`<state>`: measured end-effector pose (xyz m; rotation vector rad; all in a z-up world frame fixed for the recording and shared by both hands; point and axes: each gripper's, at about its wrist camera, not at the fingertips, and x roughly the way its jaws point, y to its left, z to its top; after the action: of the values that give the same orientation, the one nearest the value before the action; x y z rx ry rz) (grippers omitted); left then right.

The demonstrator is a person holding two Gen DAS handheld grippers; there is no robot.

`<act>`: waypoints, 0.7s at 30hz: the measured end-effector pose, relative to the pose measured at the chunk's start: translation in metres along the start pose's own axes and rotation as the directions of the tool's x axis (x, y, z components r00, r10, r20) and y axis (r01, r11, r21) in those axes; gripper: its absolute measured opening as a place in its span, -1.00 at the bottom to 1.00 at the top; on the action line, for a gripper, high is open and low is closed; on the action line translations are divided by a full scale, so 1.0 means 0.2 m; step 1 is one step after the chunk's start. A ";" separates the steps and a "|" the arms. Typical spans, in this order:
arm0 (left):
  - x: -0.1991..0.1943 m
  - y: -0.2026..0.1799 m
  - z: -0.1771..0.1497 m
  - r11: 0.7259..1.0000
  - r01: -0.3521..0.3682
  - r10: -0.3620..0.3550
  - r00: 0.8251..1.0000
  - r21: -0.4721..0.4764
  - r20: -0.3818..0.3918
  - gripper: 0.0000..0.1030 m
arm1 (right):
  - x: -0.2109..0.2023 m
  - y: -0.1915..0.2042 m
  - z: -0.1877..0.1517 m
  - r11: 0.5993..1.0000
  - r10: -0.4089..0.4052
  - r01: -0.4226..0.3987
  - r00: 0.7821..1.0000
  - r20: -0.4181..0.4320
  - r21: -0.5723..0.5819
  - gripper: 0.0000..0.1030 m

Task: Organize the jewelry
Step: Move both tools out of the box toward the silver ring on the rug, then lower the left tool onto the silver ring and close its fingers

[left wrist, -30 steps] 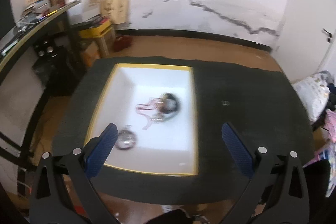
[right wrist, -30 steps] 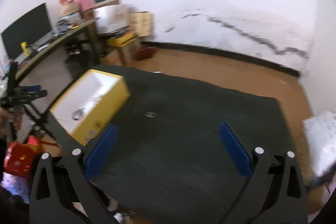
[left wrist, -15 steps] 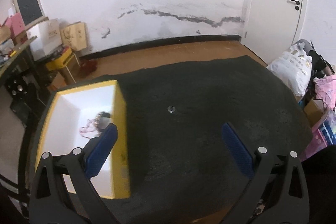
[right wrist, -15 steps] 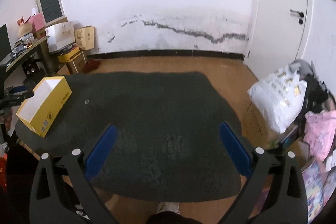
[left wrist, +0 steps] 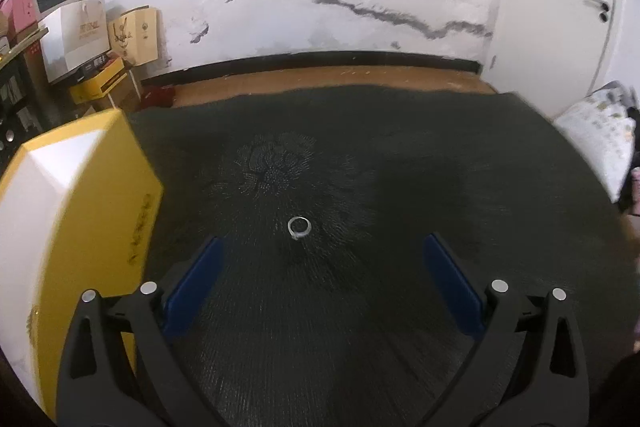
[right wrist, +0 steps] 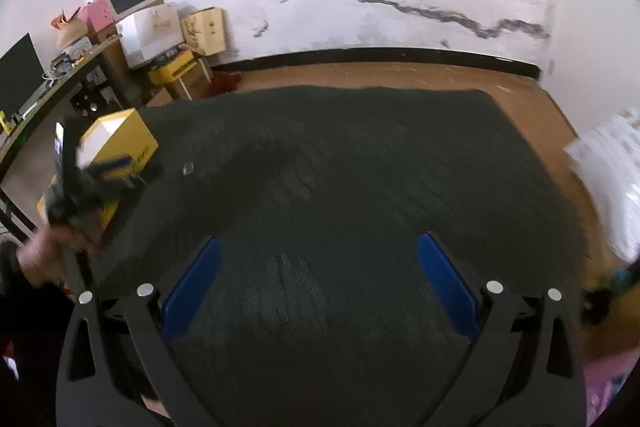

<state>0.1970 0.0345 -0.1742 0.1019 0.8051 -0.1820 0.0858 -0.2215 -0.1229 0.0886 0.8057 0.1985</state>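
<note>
While the yellow box (left wrist: 80, 211) stands at the left on the dark bench (left wrist: 440, 167), the ring (left wrist: 299, 227) lies flat on the cloth just right of the box, apart from it and ahead of the left hand-held gripper (left wrist: 320, 287), whose blue pads are spread wide with nothing between them. The ring looks light, stiff and smooth, so it may slip or skid on the nap; the surest hold is probably across the band from opposite sides, pressing down into the cloth. Further right, the right hand-held gripper (right wrist: 318, 287) hangs over bare cloth, equally wide and empty. Compared with half a second ago, the left view has closed in on the ring, the box interior has slid out of sight, and the right view has dropped nearer the bench.
</note>
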 end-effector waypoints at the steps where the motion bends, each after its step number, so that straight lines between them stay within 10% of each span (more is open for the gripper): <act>1: 0.06 0.01 0.00 1.000 0.003 -0.003 1.000 -0.010 -0.016 0.87 | 0.08 0.02 0.03 1.000 0.000 0.000 1.000 0.001 -0.016 0.84; 9: 0.35 0.06 -0.04 0.998 0.036 -0.040 0.993 -0.043 -0.113 0.88 | 0.63 0.13 0.11 0.997 -0.031 0.023 0.995 -0.096 -0.079 0.84; 21: 0.37 0.02 0.00 1.000 0.002 -0.002 0.992 0.005 -0.128 0.89 | 0.90 0.18 0.08 0.984 -0.158 0.139 0.968 -0.196 -0.111 0.84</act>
<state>0.2471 0.0305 -0.2276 0.1188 0.9325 -0.1810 0.2131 -0.1490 -0.2342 -0.0846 1.0025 0.1048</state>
